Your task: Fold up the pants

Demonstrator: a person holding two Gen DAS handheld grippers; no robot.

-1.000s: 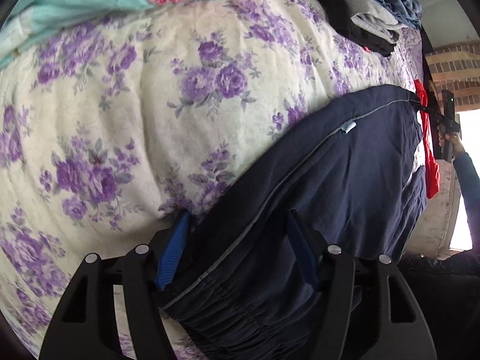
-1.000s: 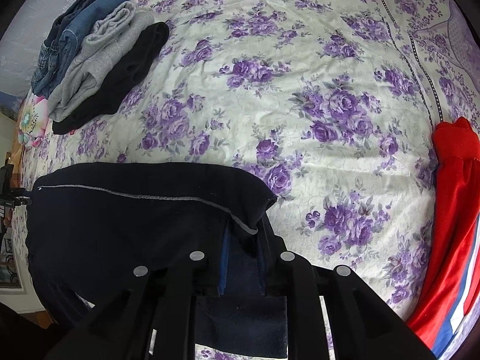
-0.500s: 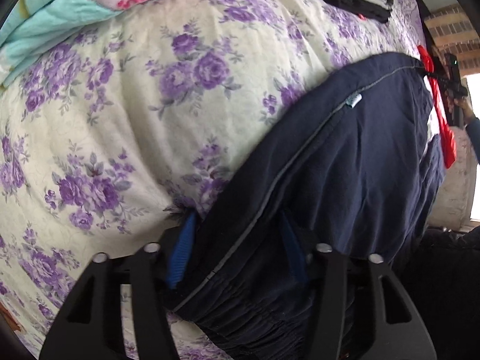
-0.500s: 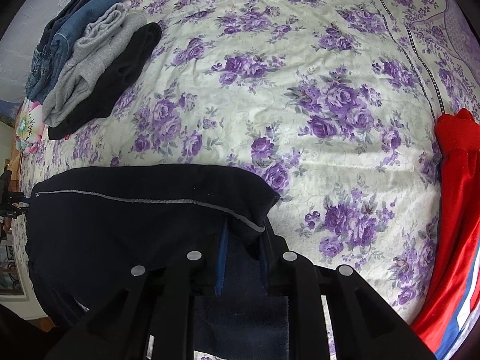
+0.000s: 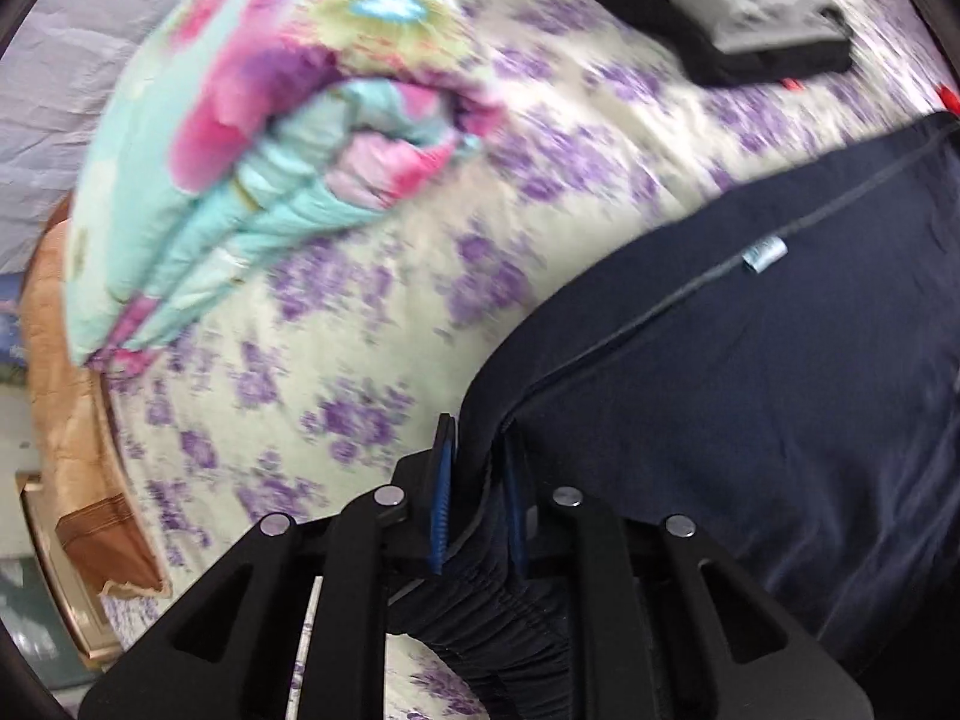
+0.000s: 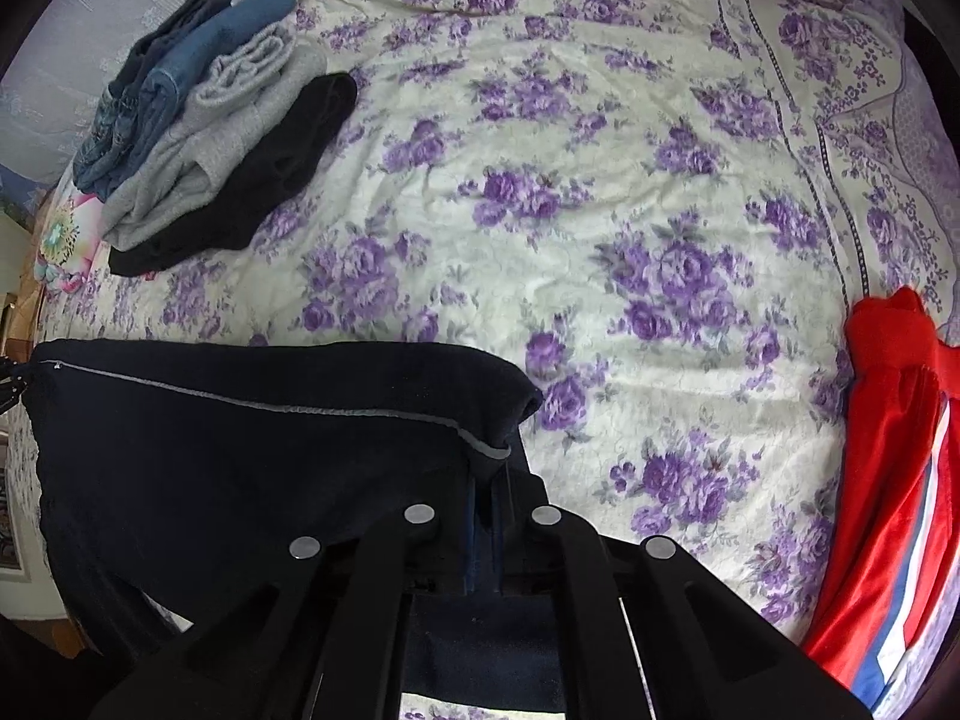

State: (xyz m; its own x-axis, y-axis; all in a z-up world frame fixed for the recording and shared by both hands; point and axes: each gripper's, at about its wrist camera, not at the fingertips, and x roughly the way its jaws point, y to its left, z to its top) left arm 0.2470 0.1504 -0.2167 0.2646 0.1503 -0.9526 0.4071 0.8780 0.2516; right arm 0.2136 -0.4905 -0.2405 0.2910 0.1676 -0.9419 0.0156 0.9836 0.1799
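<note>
Dark navy pants [image 5: 750,396] with a thin grey seam line and a small white tag lie stretched over the near edge of a flowered bed. My left gripper [image 5: 477,480] is shut on the gathered waistband end, its blue pads pinching the cloth. The same navy pants [image 6: 240,450] fill the lower left of the right wrist view. There my right gripper [image 6: 489,498] is shut on the other end, near the corner where the grey seam ends. The cloth hangs taut between the two grips and drops over the bed's edge.
A rolled teal and pink flowered quilt [image 5: 270,138] lies beside the pants at the bed's end. A stack of folded clothes [image 6: 204,144], black, grey and denim, sits at the far left. Red pants [image 6: 894,480] with a blue and white stripe lie at the right edge.
My left gripper has shut on the waistband and lifted and swung, so the quilt now fills its view. The right gripper's jaws have narrowed on the cloth and it has hardly moved.
</note>
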